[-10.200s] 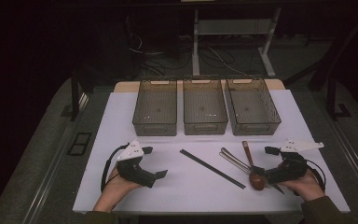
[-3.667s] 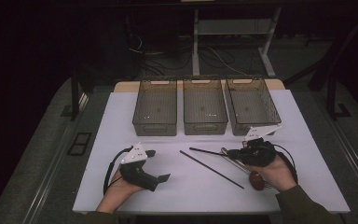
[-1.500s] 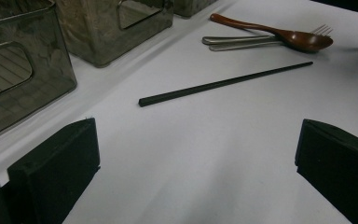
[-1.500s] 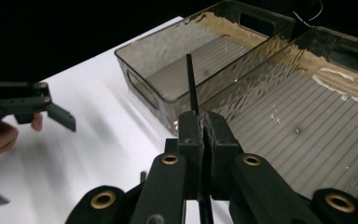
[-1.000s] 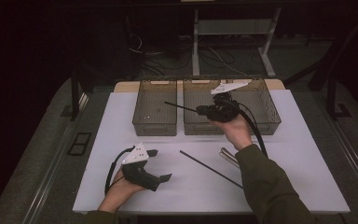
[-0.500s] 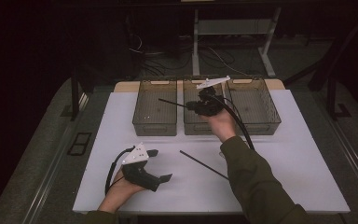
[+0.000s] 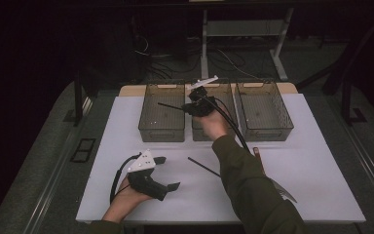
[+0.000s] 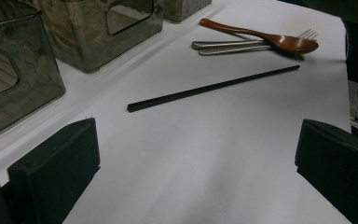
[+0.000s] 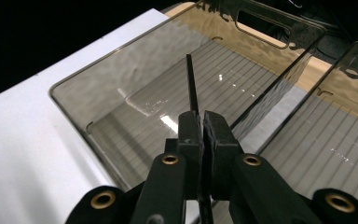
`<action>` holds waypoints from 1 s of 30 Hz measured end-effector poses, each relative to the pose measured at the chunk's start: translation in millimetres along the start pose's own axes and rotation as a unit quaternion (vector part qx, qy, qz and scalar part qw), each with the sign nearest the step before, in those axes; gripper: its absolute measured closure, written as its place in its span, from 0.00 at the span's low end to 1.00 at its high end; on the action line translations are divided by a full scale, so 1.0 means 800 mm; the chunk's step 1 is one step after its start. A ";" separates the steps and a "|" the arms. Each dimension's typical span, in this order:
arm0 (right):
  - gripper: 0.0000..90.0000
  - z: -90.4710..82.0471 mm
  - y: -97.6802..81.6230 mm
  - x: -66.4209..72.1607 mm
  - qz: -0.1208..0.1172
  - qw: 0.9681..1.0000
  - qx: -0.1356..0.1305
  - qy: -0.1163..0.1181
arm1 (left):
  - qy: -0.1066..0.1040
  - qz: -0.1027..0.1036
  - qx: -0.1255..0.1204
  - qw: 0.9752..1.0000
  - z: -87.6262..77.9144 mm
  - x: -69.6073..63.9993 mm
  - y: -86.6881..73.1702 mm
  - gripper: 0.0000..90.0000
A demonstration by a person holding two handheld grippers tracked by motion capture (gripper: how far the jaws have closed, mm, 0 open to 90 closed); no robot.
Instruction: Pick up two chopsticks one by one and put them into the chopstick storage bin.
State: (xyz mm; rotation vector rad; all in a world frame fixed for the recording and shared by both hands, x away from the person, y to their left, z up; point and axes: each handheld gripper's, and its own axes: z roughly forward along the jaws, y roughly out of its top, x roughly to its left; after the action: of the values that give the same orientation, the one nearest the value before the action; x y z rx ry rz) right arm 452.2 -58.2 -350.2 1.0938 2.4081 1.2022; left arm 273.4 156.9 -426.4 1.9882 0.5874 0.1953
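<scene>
My right gripper (image 7: pixel 191 105) is up at the back, shut on a black chopstick (image 7: pixel 169 106) whose free end points left over the left clear bin (image 7: pixel 161 127). In the right gripper view the chopstick (image 9: pixel 191 87) sticks out from the closed jaws (image 9: pixel 201 125) above that bin's ribbed floor (image 9: pixel 135 135). A second black chopstick (image 7: pixel 202 165) lies flat on the white table; it also appears in the left gripper view (image 8: pixel 213 87). My left gripper (image 7: pixel 168 172) rests on the table at the front left, open and holding nothing (image 8: pixel 193 177).
A middle bin (image 7: pixel 209 134) and a right bin (image 7: pixel 265 111) stand beside the left one along the back. A brown wooden spoon (image 8: pixel 265 37) and metal forks (image 8: pixel 228 45) lie to the right of the loose chopstick. The person's right sleeve (image 7: pixel 253 190) crosses the table's front.
The right gripper has carried the chopstick from the table up to the bins and, in the last half second, a bit further left and back. The left gripper has stayed put.
</scene>
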 end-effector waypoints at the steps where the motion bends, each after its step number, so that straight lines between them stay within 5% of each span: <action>1: 0.96 0.004 0.001 0.001 0.001 1.000 0.003 -0.001 | 0.000 0.002 -0.001 1.000 0.000 0.000 0.000 0.00; 20: 0.96 0.073 0.010 0.009 0.026 0.999 0.045 -0.016 | -0.005 -0.003 -0.001 1.000 0.002 0.001 0.000 0.00; 30: 0.95 0.085 0.012 0.016 0.015 0.998 0.061 -0.019 | -0.005 -0.002 -0.003 1.000 0.001 0.001 0.001 0.00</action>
State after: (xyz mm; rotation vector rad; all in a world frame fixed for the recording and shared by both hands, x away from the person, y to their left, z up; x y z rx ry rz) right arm 482.6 -5.6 -385.0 1.1814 2.4721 1.0455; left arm 274.8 156.4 -426.7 1.9808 0.5839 0.1829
